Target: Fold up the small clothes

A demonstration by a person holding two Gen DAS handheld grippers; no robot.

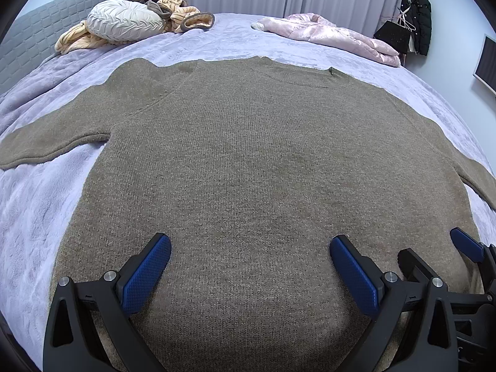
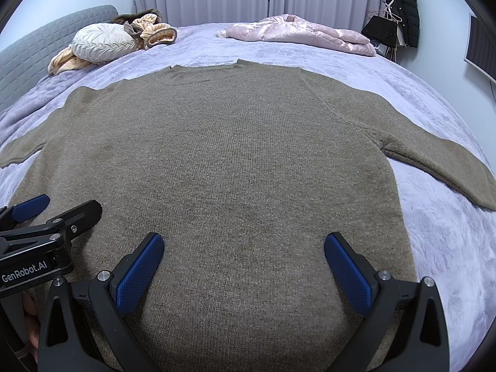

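Brown knit sweater (image 1: pixel 248 155) lies flat (sleeves outspread).

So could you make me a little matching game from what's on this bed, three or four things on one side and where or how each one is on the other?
Things:
1. brown knit sweater
2. round pleated cushion
3. pink quilted jacket
4. black coat

Places or states:
A. hanging by the wall, right of the curtains
B. spread flat, sleeves out, on the lavender blanket
C. crumpled at the far side of the bed, right of centre
D. near the grey headboard, on top of a peach striped garment

Pairs: 1-B, 2-D, 3-C, 4-A
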